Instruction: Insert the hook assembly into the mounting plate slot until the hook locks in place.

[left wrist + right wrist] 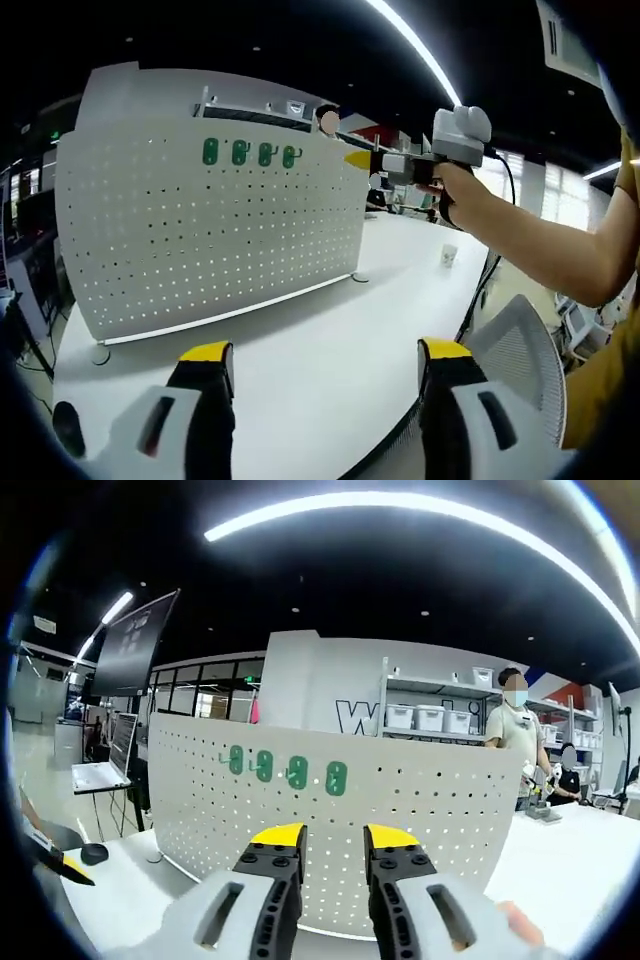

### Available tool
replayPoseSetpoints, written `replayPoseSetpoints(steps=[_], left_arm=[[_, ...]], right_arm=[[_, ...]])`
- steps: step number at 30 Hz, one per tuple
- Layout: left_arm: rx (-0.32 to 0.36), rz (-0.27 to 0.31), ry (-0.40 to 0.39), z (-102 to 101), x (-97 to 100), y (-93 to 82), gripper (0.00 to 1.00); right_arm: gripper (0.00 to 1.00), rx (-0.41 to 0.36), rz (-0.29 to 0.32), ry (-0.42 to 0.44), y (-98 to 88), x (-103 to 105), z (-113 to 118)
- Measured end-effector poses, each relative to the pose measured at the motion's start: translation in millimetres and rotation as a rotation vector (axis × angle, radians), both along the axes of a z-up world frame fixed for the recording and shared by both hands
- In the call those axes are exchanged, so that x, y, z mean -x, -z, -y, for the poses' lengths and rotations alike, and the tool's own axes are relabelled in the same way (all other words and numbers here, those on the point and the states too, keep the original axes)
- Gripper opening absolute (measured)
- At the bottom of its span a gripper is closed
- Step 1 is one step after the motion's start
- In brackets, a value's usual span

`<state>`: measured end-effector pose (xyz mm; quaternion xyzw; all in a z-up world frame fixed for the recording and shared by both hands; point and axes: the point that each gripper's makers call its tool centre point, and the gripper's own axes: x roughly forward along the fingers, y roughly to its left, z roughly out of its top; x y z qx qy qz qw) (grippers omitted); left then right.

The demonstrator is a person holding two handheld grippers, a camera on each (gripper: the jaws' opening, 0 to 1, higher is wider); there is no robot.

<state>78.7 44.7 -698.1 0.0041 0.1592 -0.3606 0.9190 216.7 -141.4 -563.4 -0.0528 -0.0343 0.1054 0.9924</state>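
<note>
I have the worktop (330, 340) under me, white and curved, with the pegboard (210, 220) standing upright on it on small feet so its perforated face meets both grippers head on. That board is the mounting plate for this job, and from the right gripper view it (400, 820) spreads wide across the middle, which tells me the right hand is squared up to it and near.

Four green hooks (249, 153) sit in a short row near the board's top edge; in the right gripper view the same row (285, 768) hangs just above my jaw tips. I judge them already seated, though I cannot tell from here whether each is locked.

The right gripper (372, 160) comes into the left gripper view from the right, held up by the person's hand (455, 185) at the height of the hook row, just off the board's right edge. In its own view the right gripper (333, 838) has its jaws narrow, with a slim gap between the yellow tips and nothing I can make out between them. I read that height as lining up for the slots beside the row.

The left gripper (325, 352) hangs back low over the worktop with its jaws wide apart and empty, well apart from the board, probably kept there to hold everything in sight.

A small white cup (449, 256) stands far back on the worktop.
</note>
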Motion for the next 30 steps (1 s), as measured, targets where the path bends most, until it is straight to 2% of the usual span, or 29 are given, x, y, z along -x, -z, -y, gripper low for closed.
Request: replayPoseSetpoints(steps=[4, 9, 15, 18, 21, 30], left_arm=[[-0.005, 0.000, -0.003, 0, -0.2, 0.5, 0.77], [0.002, 0.001, -0.012, -2, 0.1, 0.4, 0.77], [0.001, 0.007, -0.023, -4, 0.8, -0.8, 0.76], [0.001, 0.018, -0.033, -6, 1.0, -1.8, 0.75], [0.004, 0.015, -0.042, -6, 1.3, -1.3, 0.75], [0.016, 0.062, -0.090, -15, -3.6, -10.6, 0.74]], right_arm=[[0.21, 0.004, 0.001, -0.010, 0.7, 7, -1], [0.22, 0.017, -0.035, -0.043, 11.5, 17, -7], [0.23, 0.014, -0.051, -0.068, 16.0, 29, -9], [0.26, -0.029, -0.068, -0.088, 17.3, 36, -12], [0.28, -0.019, -0.070, -0.100, 19.6, 43, -15], [0.33, -0.054, -0.112, -0.135, 33.4, 63, -17]])
